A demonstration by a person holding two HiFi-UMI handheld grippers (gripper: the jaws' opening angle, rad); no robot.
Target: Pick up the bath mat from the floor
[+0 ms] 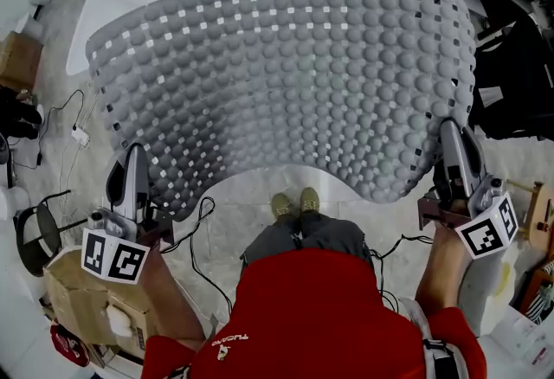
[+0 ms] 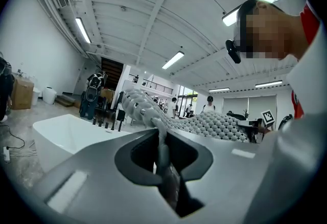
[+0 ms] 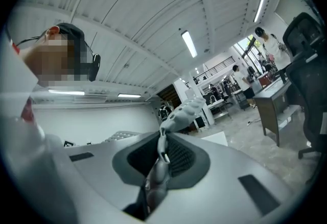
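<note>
Bath mat (image 1: 286,83) hangs spread above the shoes (image 1: 296,202), off the floor (image 1: 232,200). Its long axis runs tool to tool. We see the left tool (image 1: 132,163) clamped on its left corner and the right tool (image 1: 450,139) clamped on its right corner. The mat lies ahead of both, each equally near.

Open workshop hall, ceiling strip lights (image 3: 189,44), desk (image 3: 271,110), office chair (image 3: 309,80)
</note>
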